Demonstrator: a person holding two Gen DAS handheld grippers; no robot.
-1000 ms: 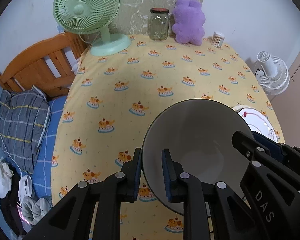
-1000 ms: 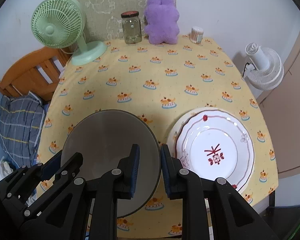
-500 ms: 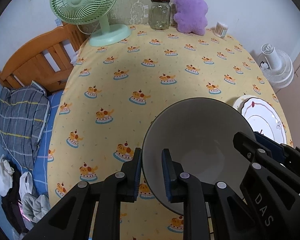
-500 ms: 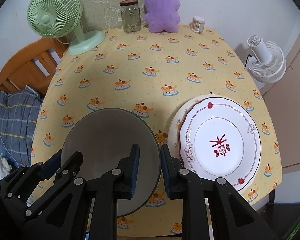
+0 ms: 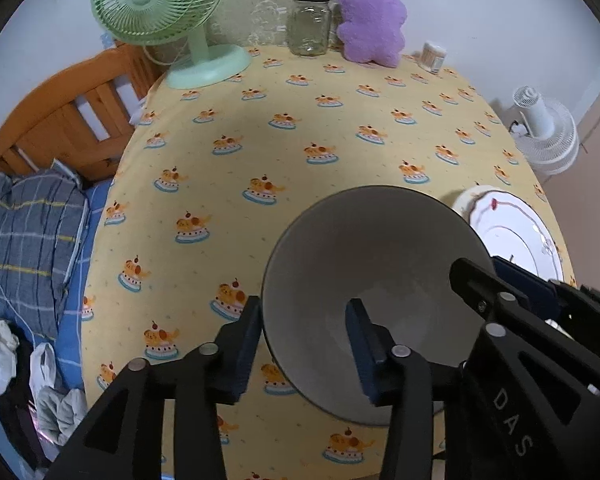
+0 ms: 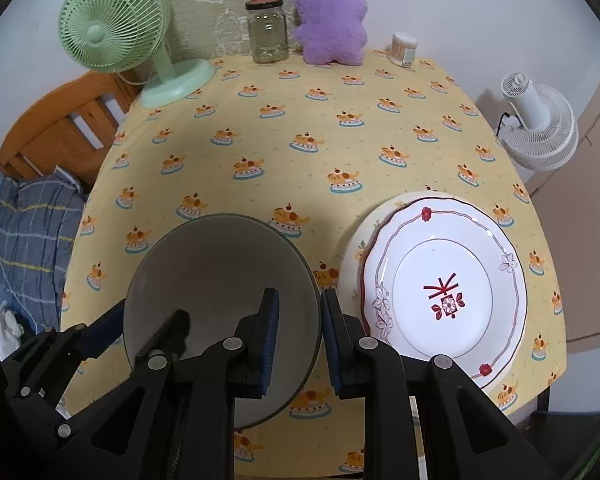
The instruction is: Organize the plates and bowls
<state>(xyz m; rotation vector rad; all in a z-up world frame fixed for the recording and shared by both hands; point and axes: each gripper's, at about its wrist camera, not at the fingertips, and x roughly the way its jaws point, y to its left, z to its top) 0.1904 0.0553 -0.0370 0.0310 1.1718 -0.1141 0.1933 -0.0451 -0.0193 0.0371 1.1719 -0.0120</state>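
A grey bowl [image 5: 376, 256] hangs above the yellow tablecloth [image 5: 260, 128]. My left gripper [image 5: 304, 344] has opened; its fingers stand apart on either side of the bowl's left rim, one outside and one inside. My right gripper [image 6: 298, 334] is shut on the bowl's [image 6: 220, 272] right rim and holds it. A stack of white plates with red decoration [image 6: 444, 292] lies on the table to the right of the bowl; it also shows in the left wrist view [image 5: 512, 236].
At the table's far edge stand a green fan [image 6: 116, 28], a glass jar [image 6: 268, 32], a purple plush toy [image 6: 332, 20] and a small white container [image 6: 404, 48]. A wooden bed frame [image 5: 68, 116] with bedding lies left. A white fan [image 6: 540, 132] stands right.
My left gripper's jaws have opened on the bowl's rim. Both grippers and the bowl have moved back a little from the far table edge. The right gripper stays shut on the bowl.
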